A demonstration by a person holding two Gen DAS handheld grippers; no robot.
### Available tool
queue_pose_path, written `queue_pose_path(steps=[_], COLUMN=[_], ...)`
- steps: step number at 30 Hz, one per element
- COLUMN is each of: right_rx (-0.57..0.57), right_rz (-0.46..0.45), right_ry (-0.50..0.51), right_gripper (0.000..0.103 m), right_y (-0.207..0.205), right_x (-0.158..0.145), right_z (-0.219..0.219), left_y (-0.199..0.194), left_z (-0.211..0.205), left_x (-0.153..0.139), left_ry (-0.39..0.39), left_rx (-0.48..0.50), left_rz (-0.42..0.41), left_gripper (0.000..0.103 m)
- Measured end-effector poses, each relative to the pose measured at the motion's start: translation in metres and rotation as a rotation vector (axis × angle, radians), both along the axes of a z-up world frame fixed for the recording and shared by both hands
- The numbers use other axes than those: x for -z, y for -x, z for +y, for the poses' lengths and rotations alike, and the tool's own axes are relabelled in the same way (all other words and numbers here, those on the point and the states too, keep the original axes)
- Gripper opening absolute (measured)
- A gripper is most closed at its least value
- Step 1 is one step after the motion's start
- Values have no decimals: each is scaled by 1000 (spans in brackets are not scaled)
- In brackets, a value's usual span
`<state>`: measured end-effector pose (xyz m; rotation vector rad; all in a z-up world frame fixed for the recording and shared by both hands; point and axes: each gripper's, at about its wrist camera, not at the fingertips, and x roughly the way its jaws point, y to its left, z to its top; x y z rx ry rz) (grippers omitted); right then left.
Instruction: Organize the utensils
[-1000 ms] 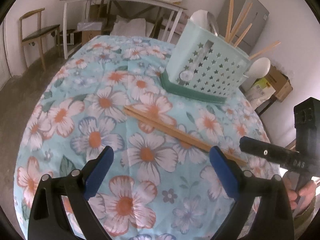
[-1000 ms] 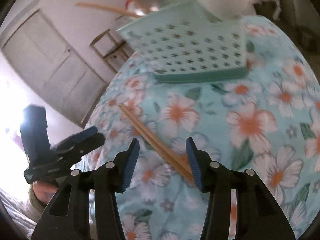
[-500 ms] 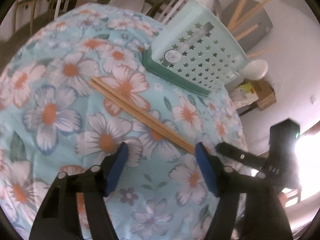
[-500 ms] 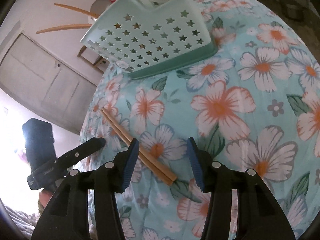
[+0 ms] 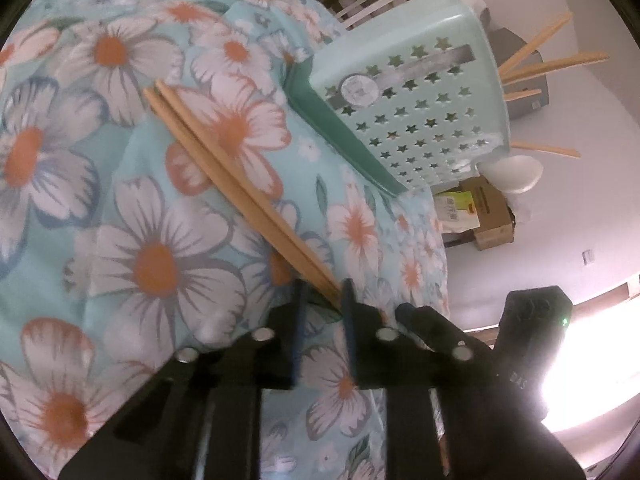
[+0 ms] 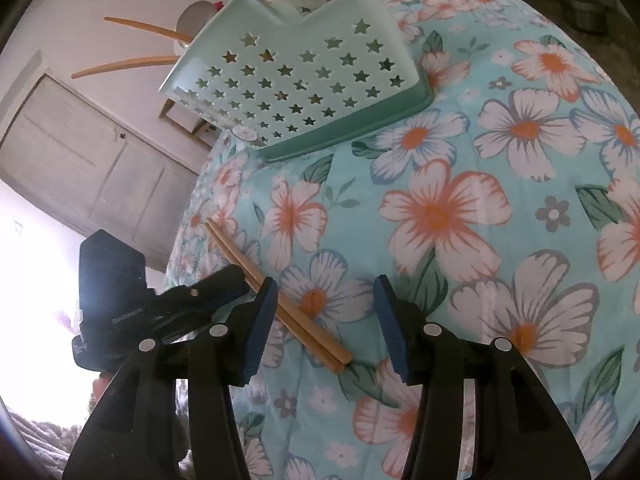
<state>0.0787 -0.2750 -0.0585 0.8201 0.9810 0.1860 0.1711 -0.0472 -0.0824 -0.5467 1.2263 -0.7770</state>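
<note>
Your left gripper [image 5: 322, 292] has its blue pads closed down on the near end of the pair of chopsticks [image 5: 236, 184], which lie side by side on the flowered tablecloth [image 5: 132, 248] and run away from you toward the pale green holder [image 5: 420, 120]. They stop short of its base. That holder, punched with star holes, already has several chopsticks [image 5: 552, 66] and a white spoon [image 5: 516, 172] sticking out of it. Your right gripper [image 6: 324, 320] sits with its pads wide apart around the other end of the same pair, touching nothing, and your left gripper shows beside it.
</note>
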Motion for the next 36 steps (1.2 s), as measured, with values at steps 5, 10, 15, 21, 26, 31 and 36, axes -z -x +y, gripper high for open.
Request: queue_pose_path(steps=[5, 10, 15, 21, 26, 31, 36], right_rx=[6, 13, 4, 11, 14, 23, 27], right_rz=[-1, -4, 4, 4, 1, -2, -6], right_ry=[-5, 1, 6, -8, -19, -22, -25], right_gripper=[48, 49, 49, 49, 49, 49, 50], right_y=[3, 5, 3, 4, 5, 8, 12], right_x=[0, -4, -2, -1, -1, -2, -3], right_z=[-4, -6, -3, -2, -3, -8, -14], left_y=[1, 1, -6, -11, -12, -9, -6], left_z=[5, 12, 13, 7, 3, 4, 12], left_x=[1, 0, 6, 15, 14, 9, -7], left_ry=[7, -15, 27, 59, 52, 29, -32], left_rx=[-7, -4, -10, -65, -88, -58, 82], left_rz=[15, 42, 126, 174, 163, 137, 121], left_gripper=[0, 0, 8, 13, 10, 9, 0])
